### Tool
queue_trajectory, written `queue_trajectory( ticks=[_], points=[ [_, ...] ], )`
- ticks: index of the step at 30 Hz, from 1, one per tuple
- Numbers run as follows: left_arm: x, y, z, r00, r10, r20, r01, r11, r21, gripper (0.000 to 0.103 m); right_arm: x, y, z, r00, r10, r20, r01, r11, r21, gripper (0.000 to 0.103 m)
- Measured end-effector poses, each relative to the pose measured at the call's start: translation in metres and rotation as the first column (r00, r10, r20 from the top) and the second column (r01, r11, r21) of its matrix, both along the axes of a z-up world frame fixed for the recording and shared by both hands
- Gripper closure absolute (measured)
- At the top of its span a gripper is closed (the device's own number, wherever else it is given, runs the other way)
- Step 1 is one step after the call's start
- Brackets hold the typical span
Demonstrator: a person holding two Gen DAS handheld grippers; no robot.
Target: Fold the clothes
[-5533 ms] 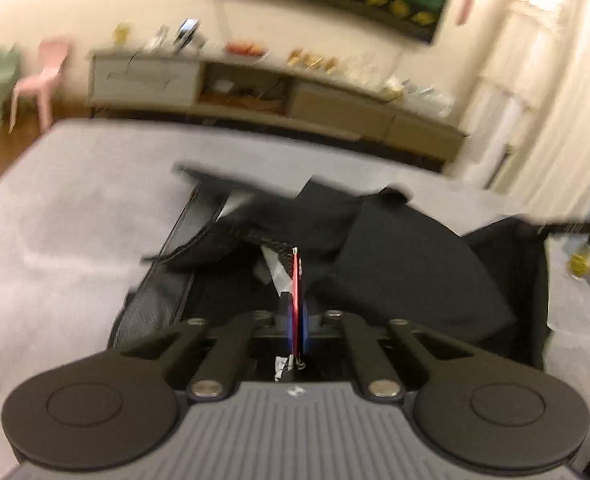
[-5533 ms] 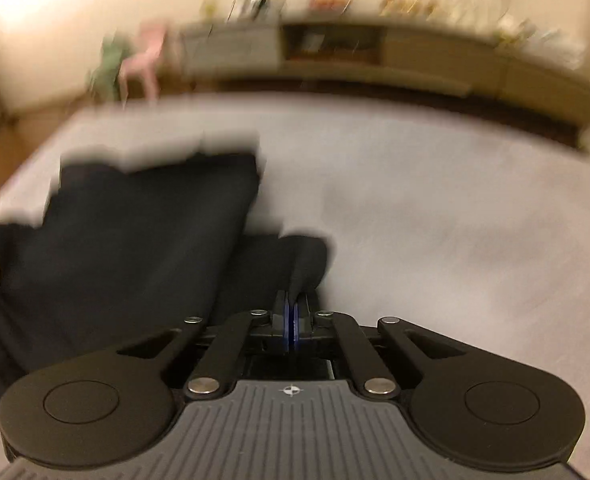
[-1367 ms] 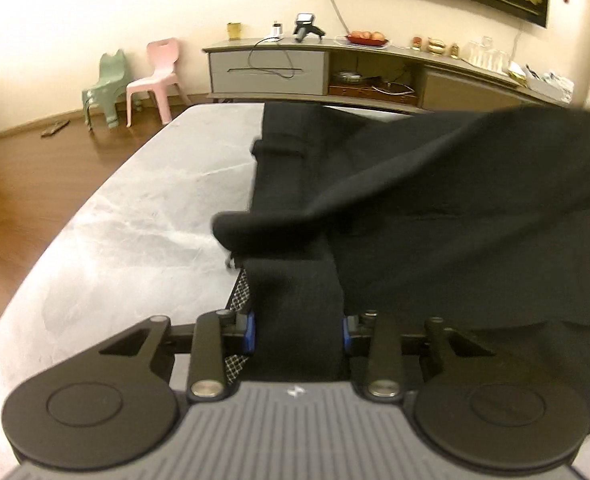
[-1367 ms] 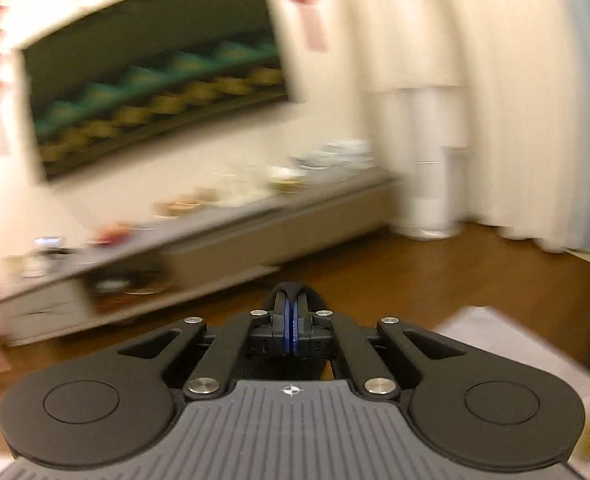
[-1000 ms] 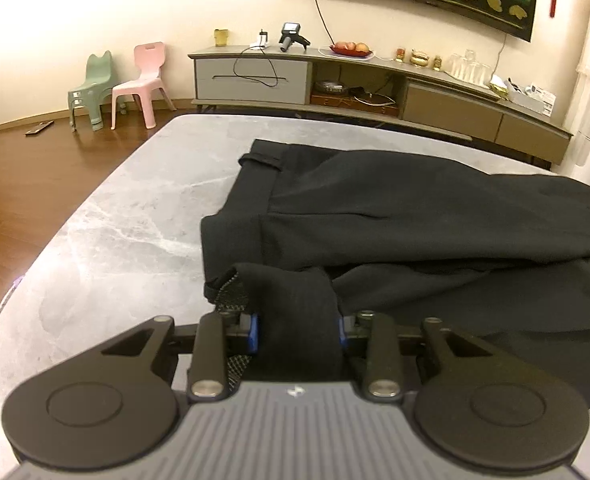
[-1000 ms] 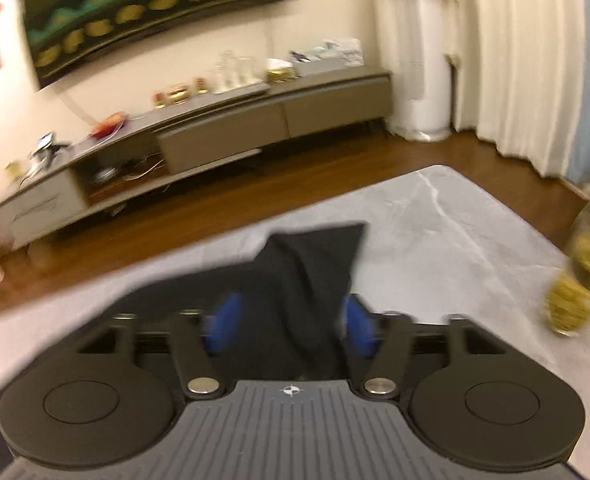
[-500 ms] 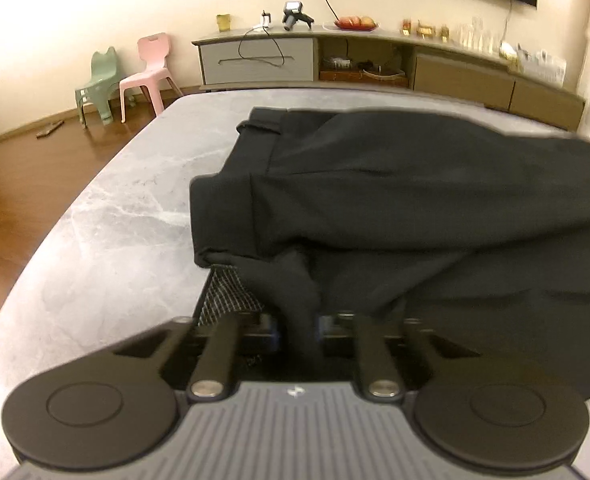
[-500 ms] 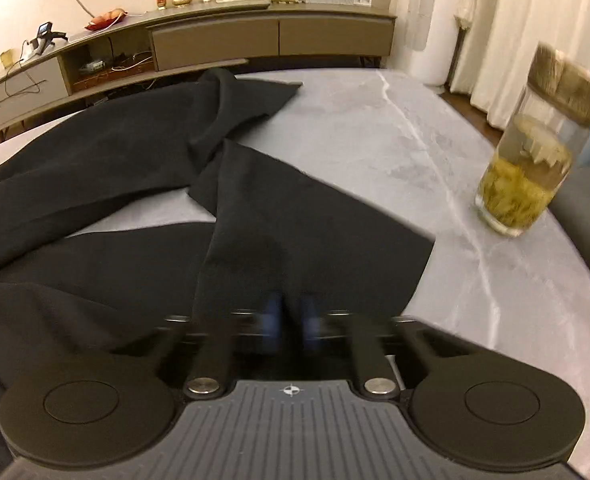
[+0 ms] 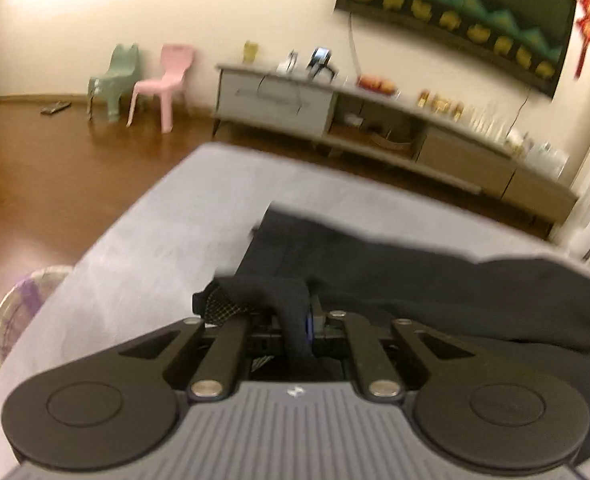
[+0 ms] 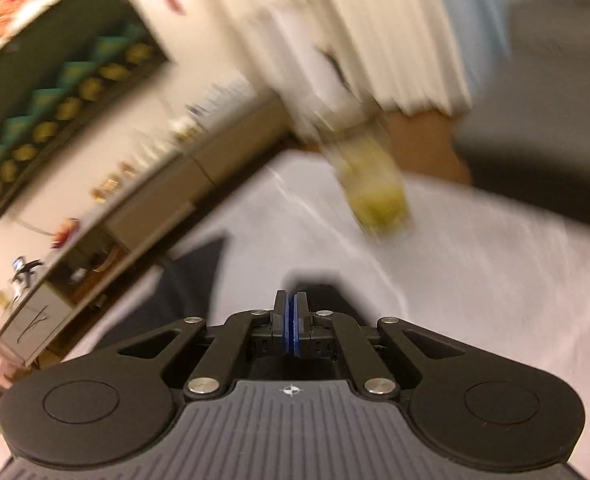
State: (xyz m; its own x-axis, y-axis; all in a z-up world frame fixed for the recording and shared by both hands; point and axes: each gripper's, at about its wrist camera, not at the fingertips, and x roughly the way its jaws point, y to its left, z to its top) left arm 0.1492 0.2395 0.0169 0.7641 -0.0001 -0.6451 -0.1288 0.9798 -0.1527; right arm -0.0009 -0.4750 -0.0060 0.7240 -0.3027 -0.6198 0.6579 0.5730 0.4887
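Observation:
Black trousers (image 9: 415,276) lie spread on the grey marble table (image 9: 167,224). My left gripper (image 9: 299,320) is shut on a bunched waist corner of the trousers, with mesh lining showing to its left, and holds it above the table. My right gripper (image 10: 293,320) is shut, with dark trouser cloth (image 10: 335,292) just behind its tips; whether cloth is pinched between them is hidden. Another trouser end (image 10: 199,264) lies on the table to the left. The right wrist view is blurred and tilted.
A glass jar of yellow-green drink (image 10: 375,184) stands on the table (image 10: 495,264) ahead of my right gripper. A grey chair (image 10: 543,128) stands beyond it. A basket (image 9: 23,312) sits on the floor left of the table. A low cabinet (image 9: 375,128) lines the wall.
Both grippers have risen and tilted up. The left lifts the waist corner off the table. The right has closed fully and swung, so the jar now appears ahead.

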Motion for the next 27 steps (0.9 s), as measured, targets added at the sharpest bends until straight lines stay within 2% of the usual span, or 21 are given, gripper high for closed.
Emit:
queue_trajectory(
  ticks=[2, 4, 6, 7, 8, 9, 11, 12, 13, 16, 17, 18, 19, 20, 21, 23, 25, 27],
  points=[
    [-0.009, 0.007, -0.008, 1.0, 0.016, 0.002, -0.016, 1.0, -0.014, 0.096, -0.004, -0.004, -0.01, 1.0, -0.006, -0.007, 0.006, 0.999, 0.045, 0.102],
    [-0.019, 0.016, -0.009, 0.999, 0.03, 0.027, -0.029, 0.999, -0.04, 0.096, -0.01, -0.003, -0.005, 1.0, -0.02, 0.007, 0.02, 1.0, 0.019, 0.102],
    [-0.028, 0.024, 0.002, 0.997, 0.022, 0.071, -0.017, 0.998, -0.063, 0.095, -0.023, 0.003, 0.005, 0.998, -0.007, 0.061, 0.007, 1.0, -0.008, 0.102],
    [-0.03, 0.026, 0.005, 0.998, 0.008, 0.061, -0.004, 0.998, -0.063, 0.094, -0.028, 0.006, 0.008, 0.997, 0.004, 0.077, -0.003, 1.0, -0.021, 0.102],
    [-0.032, 0.028, 0.008, 0.999, -0.007, 0.048, 0.01, 0.998, -0.062, 0.085, -0.031, 0.008, 0.008, 0.998, 0.008, 0.07, -0.005, 0.999, -0.039, 0.102],
    [-0.035, 0.03, 0.008, 1.0, -0.006, 0.017, 0.007, 0.998, -0.055, 0.069, -0.034, 0.009, 0.007, 0.998, 0.015, 0.057, -0.012, 0.999, -0.05, 0.1],
    [-0.05, 0.032, 0.009, 1.0, 0.018, 0.007, -0.018, 0.999, -0.044, 0.06, -0.037, 0.007, 0.002, 1.0, 0.021, 0.009, -0.021, 0.999, -0.048, 0.083],
    [-0.058, 0.033, 0.01, 1.0, 0.031, 0.003, -0.03, 0.999, -0.039, 0.054, -0.039, 0.007, 0.001, 1.0, 0.016, -0.004, -0.016, 0.999, -0.042, 0.062],
    [-0.066, 0.036, 0.012, 0.999, 0.041, 0.007, -0.04, 0.997, -0.064, 0.051, -0.042, 0.008, 0.0, 1.0, 0.011, -0.014, -0.012, 0.999, -0.036, 0.049],
    [-0.088, 0.046, 0.014, 0.999, 0.047, 0.018, -0.043, 0.983, -0.18, 0.045, -0.04, 0.042, 0.014, 0.988, 0.143, -0.051, -0.15, 0.977, -0.152, 0.046],
    [-0.088, 0.045, 0.01, 1.0, 0.029, 0.005, -0.027, 0.975, -0.221, 0.044, -0.03, 0.066, 0.02, 0.97, 0.226, -0.088, -0.24, 0.944, -0.228, 0.045],
    [-0.087, 0.043, 0.006, 1.0, 0.009, -0.008, -0.011, 0.966, -0.26, 0.043, -0.019, 0.091, 0.027, 0.942, 0.308, -0.134, -0.335, 0.892, -0.303, 0.044],
    [-0.083, 0.039, 0.0, 1.0, -0.007, -0.027, -0.001, 0.96, -0.28, 0.043, -0.005, 0.119, 0.03, 0.897, 0.403, -0.181, -0.442, 0.825, -0.353, 0.044],
    [-0.078, 0.033, -0.008, 0.999, -0.024, -0.047, 0.009, 0.955, -0.297, 0.043, 0.004, 0.156, 0.028, 0.831, 0.511, -0.222, -0.556, 0.732, -0.394, 0.044],
    [-0.076, 0.028, -0.015, 0.998, -0.016, -0.068, -0.006, 0.952, -0.307, 0.043, 0.013, 0.194, 0.026, 0.748, 0.608, -0.266, -0.657, 0.621, -0.427, 0.04],
    [-0.071, 0.019, -0.03, 0.994, 0.004, -0.11, -0.04, 0.946, -0.323, 0.043, 0.031, 0.27, 0.021, 0.546, 0.753, -0.367, -0.808, 0.358, -0.468, 0.031],
    [-0.069, 0.016, -0.042, 0.989, 0.028, -0.145, -0.078, 0.934, -0.349, 0.043, 0.036, 0.336, 0.007, 0.36, 0.814, -0.456, -0.866, 0.111, -0.487, 0.026],
    [-0.069, 0.021, -0.052, 0.984, 0.057, -0.171, -0.121, 0.914, -0.388, 0.041, 0.046, 0.373, -0.007, 0.264, 0.811, -0.523, -0.873, -0.029, -0.486, 0.026]
  ],
)
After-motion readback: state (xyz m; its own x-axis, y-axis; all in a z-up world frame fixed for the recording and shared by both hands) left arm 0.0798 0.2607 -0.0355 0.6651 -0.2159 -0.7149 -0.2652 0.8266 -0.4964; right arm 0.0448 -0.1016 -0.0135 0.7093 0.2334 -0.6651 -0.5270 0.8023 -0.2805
